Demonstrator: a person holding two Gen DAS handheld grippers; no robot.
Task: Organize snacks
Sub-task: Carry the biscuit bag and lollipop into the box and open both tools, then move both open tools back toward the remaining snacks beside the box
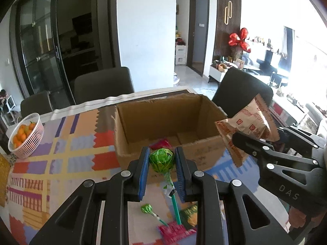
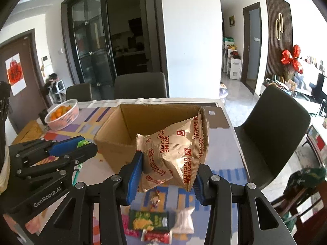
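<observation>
The green-wrapped lollipop (image 1: 161, 159) is pinched between the blue pads of the left gripper (image 1: 161, 168), its head level with the fingertips and its green stick (image 1: 175, 208) running down toward 6 o'clock. It hangs above the table, just in front of the near wall of the open cardboard box (image 1: 130, 130). The gold Fortune Biscuits packet (image 2: 173, 153) is clamped at its lower end by the right gripper (image 2: 166, 175), raised clear of the table at the box's near right corner. Inside the box 1 red wrapper (image 1: 160, 144) lies on the floor near the front wall.

On the patterned tablecloth (image 1: 67, 159) below the grippers lie a 2nd green lollipop (image 1: 147, 208), a pink packet (image 1: 173, 231), a green and yellow packet (image 2: 150, 220), a white packet (image 2: 185, 220) and a red one (image 2: 156, 235). At 10 o'clock of the box stands a white basket (image 1: 28, 143) of oranges. Dark chairs (image 1: 103, 85) stand beyond the table's far edge.
</observation>
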